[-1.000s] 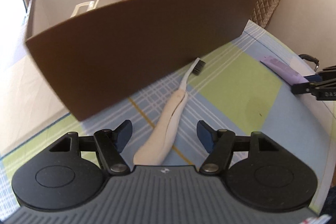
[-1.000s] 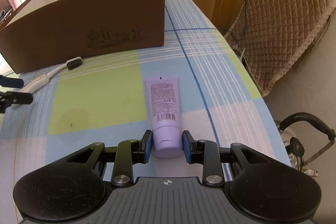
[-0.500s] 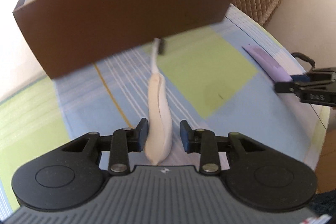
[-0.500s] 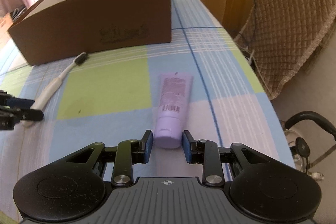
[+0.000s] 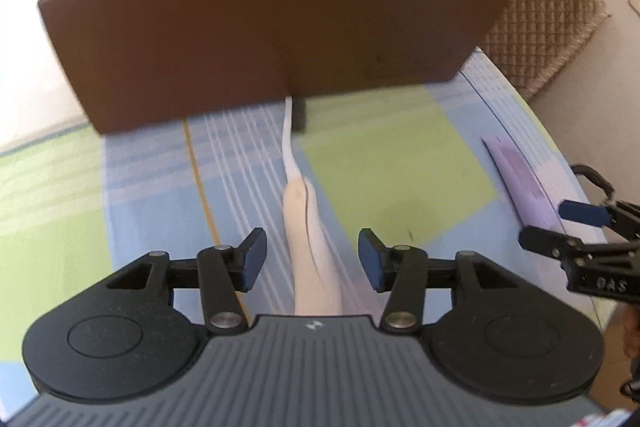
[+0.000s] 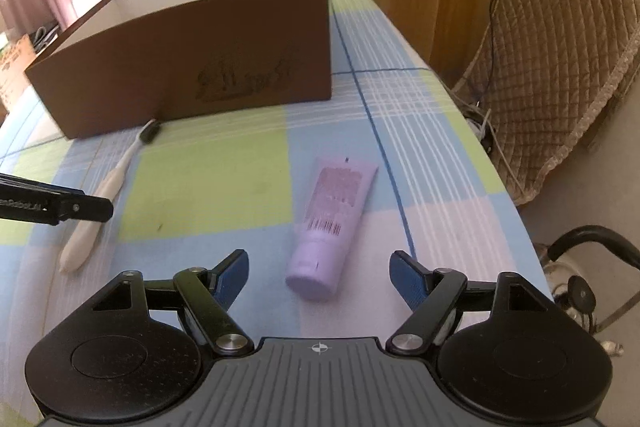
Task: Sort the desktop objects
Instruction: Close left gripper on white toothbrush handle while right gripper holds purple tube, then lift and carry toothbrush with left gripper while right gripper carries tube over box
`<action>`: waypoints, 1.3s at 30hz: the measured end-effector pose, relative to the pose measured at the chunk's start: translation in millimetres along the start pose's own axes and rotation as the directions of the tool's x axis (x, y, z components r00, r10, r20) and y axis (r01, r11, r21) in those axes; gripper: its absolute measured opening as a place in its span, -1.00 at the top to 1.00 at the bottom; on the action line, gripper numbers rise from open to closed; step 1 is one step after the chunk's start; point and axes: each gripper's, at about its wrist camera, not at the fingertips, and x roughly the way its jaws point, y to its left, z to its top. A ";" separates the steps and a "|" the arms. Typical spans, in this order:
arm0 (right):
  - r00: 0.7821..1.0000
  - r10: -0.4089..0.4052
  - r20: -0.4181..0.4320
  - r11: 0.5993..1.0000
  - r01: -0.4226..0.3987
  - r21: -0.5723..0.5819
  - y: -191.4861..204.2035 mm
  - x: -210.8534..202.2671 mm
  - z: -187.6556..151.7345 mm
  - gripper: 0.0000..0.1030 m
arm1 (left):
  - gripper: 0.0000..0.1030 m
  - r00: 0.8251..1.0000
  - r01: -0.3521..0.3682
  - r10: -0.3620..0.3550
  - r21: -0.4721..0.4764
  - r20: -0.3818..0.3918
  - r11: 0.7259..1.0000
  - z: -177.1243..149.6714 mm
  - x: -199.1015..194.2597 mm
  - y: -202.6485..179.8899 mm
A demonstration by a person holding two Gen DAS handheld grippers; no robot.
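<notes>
You're at the pick-up step: your left gripper (image 5: 312,259) straddles the toothbrush (image 5: 310,239) handle, spread wide; its head lies against the brown box (image 5: 280,39). Your right gripper (image 6: 319,277), also spread, frames the purple tube (image 6: 330,223) before that box. Neither seems lifted. Close, then carry to the box.

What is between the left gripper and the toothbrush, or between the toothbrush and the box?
Nothing visible. The left gripper is open with the toothbrush handle lying between its fingers on the cloth. The brush head lies at the foot of the box; the box's near wall is the only thing to lift over.
</notes>
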 end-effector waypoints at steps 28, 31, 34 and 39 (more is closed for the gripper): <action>0.999 0.048 0.024 0.985 -0.043 -0.164 22.9 19.1 -2.2 0.30 | 0.61 0.997 -0.066 0.066 0.000 -0.036 0.998 -34.1 -21.1 -6.0; 0.999 0.050 0.018 0.982 -0.046 -0.183 26.4 22.0 -0.5 0.35 | 0.61 0.997 -0.070 0.070 0.019 -0.033 0.997 -33.0 -18.2 -9.1; 0.998 0.059 0.002 0.980 -0.058 -0.189 27.5 19.9 -1.9 0.38 | 0.68 0.997 -0.064 0.065 0.033 -0.035 0.997 -34.0 -18.0 -10.6; 0.996 0.083 -0.032 0.978 -0.088 -0.188 31.8 15.4 -5.4 0.39 | 0.68 0.998 -0.036 0.036 0.003 -0.044 0.999 -39.0 -23.1 -4.8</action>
